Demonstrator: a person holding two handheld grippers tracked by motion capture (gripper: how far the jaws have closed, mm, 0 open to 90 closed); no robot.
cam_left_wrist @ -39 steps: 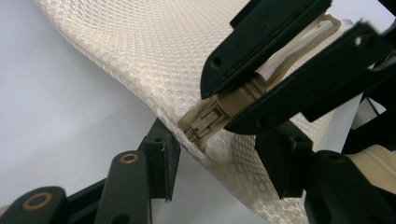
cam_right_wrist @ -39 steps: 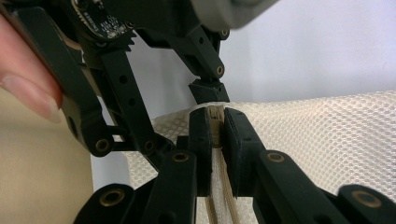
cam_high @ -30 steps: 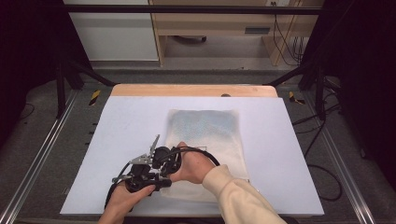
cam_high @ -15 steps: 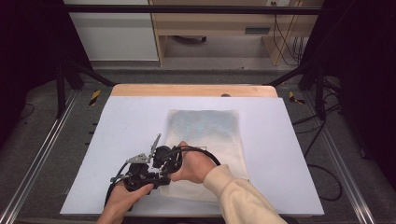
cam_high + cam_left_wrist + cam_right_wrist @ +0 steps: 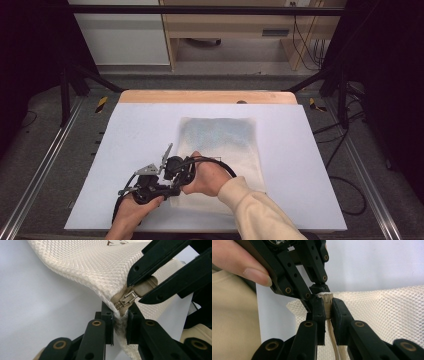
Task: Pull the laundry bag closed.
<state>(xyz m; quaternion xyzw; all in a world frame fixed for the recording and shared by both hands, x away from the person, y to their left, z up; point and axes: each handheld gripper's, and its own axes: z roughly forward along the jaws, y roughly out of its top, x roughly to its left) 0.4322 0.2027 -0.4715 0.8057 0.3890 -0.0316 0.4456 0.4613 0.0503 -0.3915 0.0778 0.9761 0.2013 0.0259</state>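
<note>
A white-covered tabletop (image 5: 125, 150) with a bare wooden far edge stands on grey floor among black frame legs, a pale cabinet and wooden desk behind. A mesh zip bag (image 5: 225, 145) lies flat at its middle. At the bag's near left corner, the left gripper (image 5: 119, 322) has just closed its fingers on the zip end, and the right gripper (image 5: 327, 312) grips what seems the pull tab (image 5: 146, 286).

- My left gripper (image 5: 119, 325) pinches the corner of the mesh bag (image 5: 95, 267), with the zipper end just past my fingertips (image 5: 108, 315).
- My right gripper (image 5: 326, 312) grips the zipper pull (image 5: 146, 286), just beyond and right of the left fingertips.
- In the high view, both grippers meet at the bag's near-left corner; the bag lies on the table sheet (image 5: 135, 130), stretching away behind them.
</note>
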